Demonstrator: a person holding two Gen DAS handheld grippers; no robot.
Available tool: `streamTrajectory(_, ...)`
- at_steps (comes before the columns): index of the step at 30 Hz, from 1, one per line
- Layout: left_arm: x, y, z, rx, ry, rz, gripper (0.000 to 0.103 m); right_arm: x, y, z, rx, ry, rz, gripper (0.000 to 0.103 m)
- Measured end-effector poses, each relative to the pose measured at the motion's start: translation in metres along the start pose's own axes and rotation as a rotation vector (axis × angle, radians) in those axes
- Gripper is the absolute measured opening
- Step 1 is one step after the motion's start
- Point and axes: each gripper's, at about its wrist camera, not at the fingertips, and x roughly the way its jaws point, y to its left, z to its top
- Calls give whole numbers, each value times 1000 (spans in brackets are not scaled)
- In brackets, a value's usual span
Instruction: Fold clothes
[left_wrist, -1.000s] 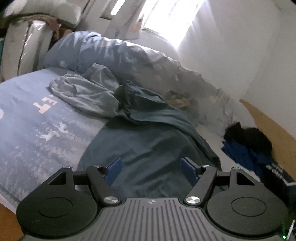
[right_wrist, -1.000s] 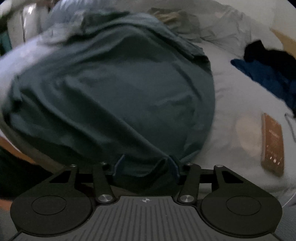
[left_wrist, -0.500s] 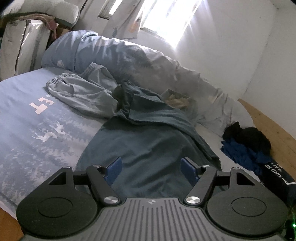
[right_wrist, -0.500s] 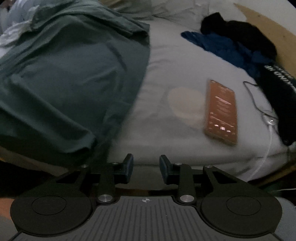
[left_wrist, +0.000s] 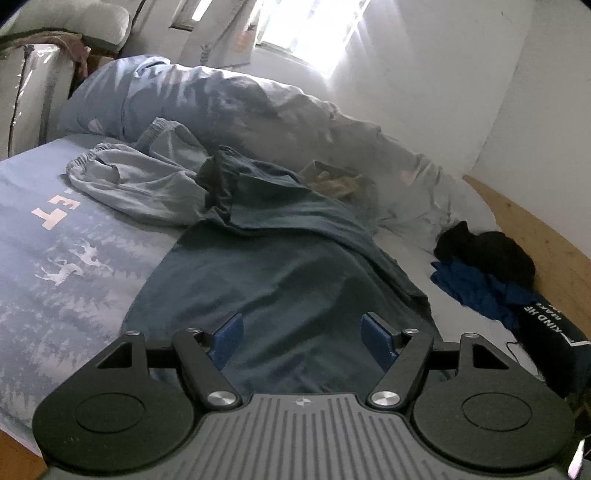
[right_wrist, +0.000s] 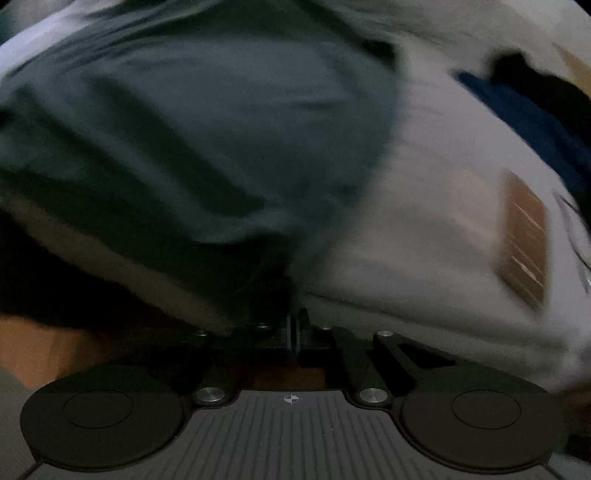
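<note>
Daylight from a window (left_wrist: 295, 33) at the back falls on a bed (left_wrist: 55, 258) whose blue cover carries white deer and pale letters. At the far left a clear-wrapped bundle (left_wrist: 29, 99) stands by the bedside, and a rumpled blue duvet (left_wrist: 207, 99) is heaped along the head end. In front of it lies a crumpled light grey-blue garment (left_wrist: 136, 184) with an elastic hem. Beside that, overlapping its edge, a dark teal T-shirt (left_wrist: 280, 273) is spread down the middle of the bed toward the near edge. The left gripper (left_wrist: 302, 334) hovers over the shirt's lower part, its blue pads (left_wrist: 229, 332) wide apart and released, nothing between them. Behind the shirt sits a small tan cloth (left_wrist: 332, 181). Further right, on pale sheet, a black garment (left_wrist: 487, 254) lies on a bright blue one (left_wrist: 476, 291), next to a wooden bed frame (left_wrist: 535, 229).

The right wrist view is blurred. The right gripper (right_wrist: 293, 332) is clenched at the near edge of the bed, with the teal shirt's (right_wrist: 221, 122) hem gathered right at its tips; the fabric appears pinched there. To the right a phone (right_wrist: 524, 236) lies on the pale sheet (right_wrist: 424, 221).
</note>
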Motion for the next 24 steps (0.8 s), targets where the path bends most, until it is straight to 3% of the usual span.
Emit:
streamTrajectory(2,0,4,1,-6,-6,15,77,-8,-28,-4,96,12,-28,5)
streamTrajectory(5,3,10,2,-31,0,32,77,-20,-52,-6,181,8,-174,5)
streamTrajectory(7,4,12,2,-40,3,36,77,-27,-57,-9,211,-9,-185,9)
streamTrajectory(11,4,12,5,-38,4,47,77,-38,-30,-10,74,-76,-165,12)
streamTrajectory(16,1,17,3,-26,18,101,77,-52,17,6,-39,-203,-23,26)
streamTrajectory(20,-2,22,-7,-8,82,155,77,-63,69,17,-185,-308,107,51)
streamTrajectory(24,3,8,-31,89,187,217,77,-67,103,23,-272,-357,169,54)
